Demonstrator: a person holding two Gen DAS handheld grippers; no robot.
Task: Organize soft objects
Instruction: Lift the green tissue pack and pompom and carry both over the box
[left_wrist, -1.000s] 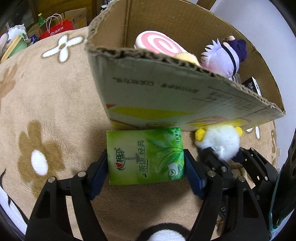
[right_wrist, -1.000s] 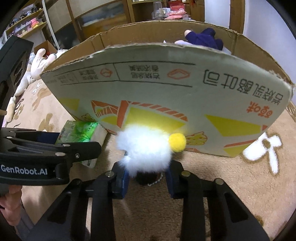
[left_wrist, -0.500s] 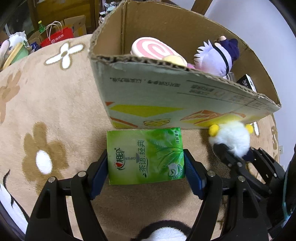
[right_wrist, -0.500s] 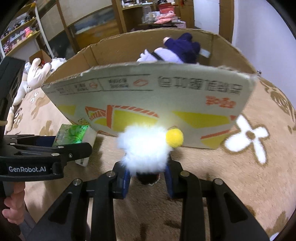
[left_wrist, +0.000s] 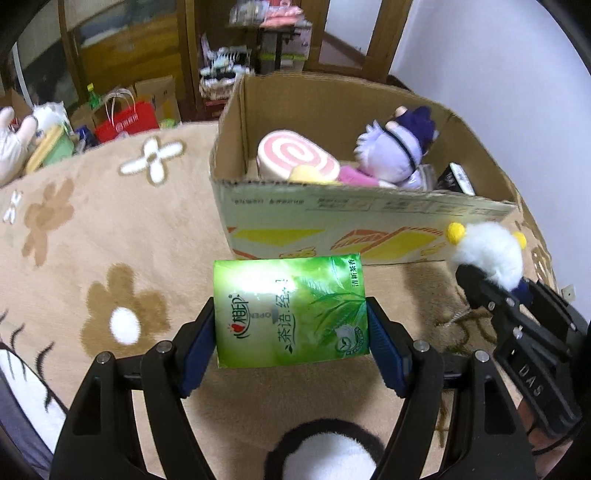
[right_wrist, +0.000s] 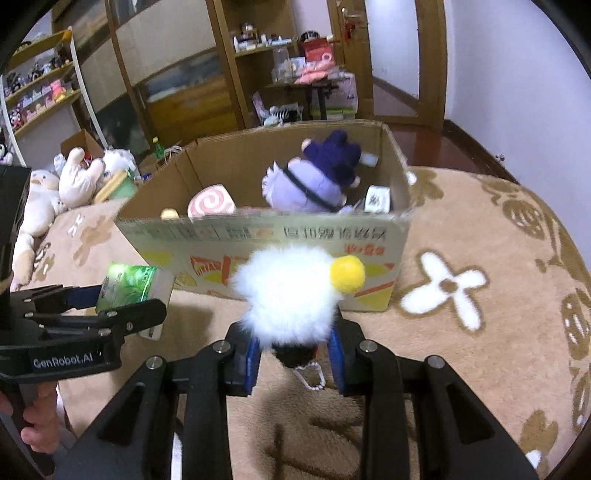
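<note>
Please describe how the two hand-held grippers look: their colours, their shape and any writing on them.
Both are built of black angular linkage bars joined by round silver pins, with blue pads inside the fingers. The left gripper carries white "GenRobot.AI" lettering on its side, readable from the right wrist camera. The right gripper has raised letters, roughly "DAS", on its body. No cables or sleeves are visible.

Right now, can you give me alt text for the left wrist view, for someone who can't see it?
The left gripper clamps a green plastic tissue pack above a tan flower-patterned plush blanket. Behind it stands an open cardboard box holding a pink swirl roll plush and a purple doll plush. At right, the right gripper pinches a white fluffy toy with yellow pompoms.
</note>
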